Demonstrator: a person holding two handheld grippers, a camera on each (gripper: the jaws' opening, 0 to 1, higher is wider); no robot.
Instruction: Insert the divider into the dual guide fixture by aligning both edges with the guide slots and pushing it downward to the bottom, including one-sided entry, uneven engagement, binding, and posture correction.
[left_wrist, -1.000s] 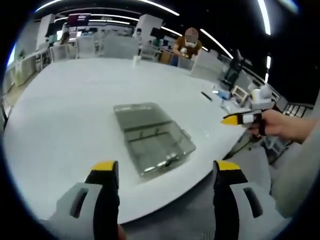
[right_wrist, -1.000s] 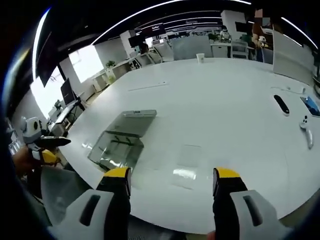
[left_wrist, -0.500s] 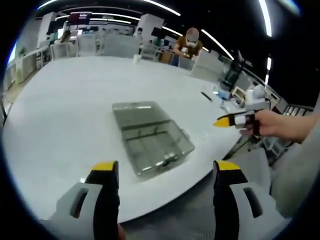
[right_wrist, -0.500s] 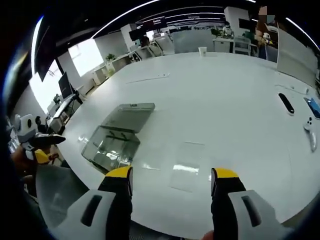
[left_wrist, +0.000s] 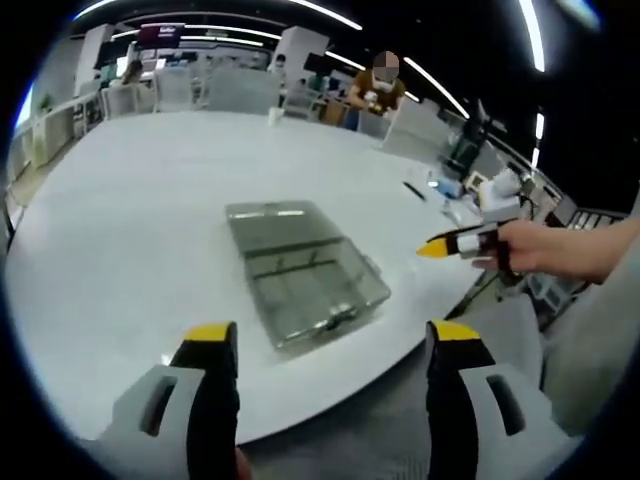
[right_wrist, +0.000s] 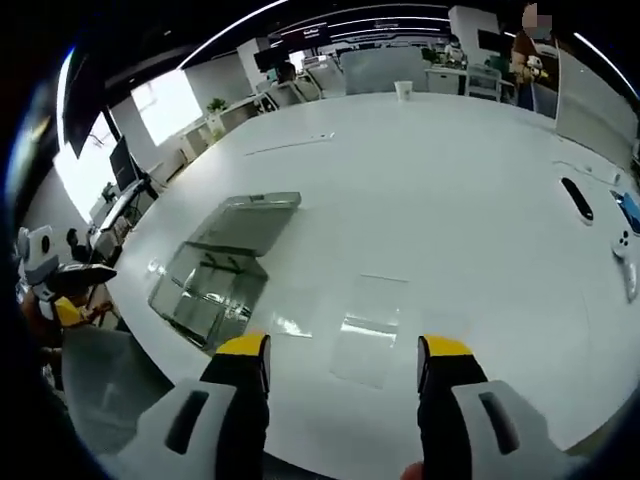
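Observation:
The dual guide fixture is a clear box (left_wrist: 305, 285) with its lid (left_wrist: 278, 225) folded open, near the table's front edge. In the right gripper view the fixture (right_wrist: 208, 292) lies to the left. The divider (right_wrist: 370, 328), a clear flat sheet, rests on the table just ahead of my right gripper (right_wrist: 343, 350), which is open and holds nothing. My left gripper (left_wrist: 333, 338) is open and empty, hovering over the table edge short of the fixture. The right gripper (left_wrist: 462, 243) enters the left gripper view from the right, held by a hand (left_wrist: 560, 250).
The white table (right_wrist: 450, 180) is wide. A black remote (right_wrist: 577, 198) and a white controller (right_wrist: 630, 268) lie at its right, a cup (right_wrist: 402, 90) at the far side. A person (left_wrist: 378, 90) sits beyond it. Desks and chairs ring the room.
The right gripper has moved forward and lower over the table; the divider now lies closer between its jaws. In the left gripper view it has drifted left toward the fixture.

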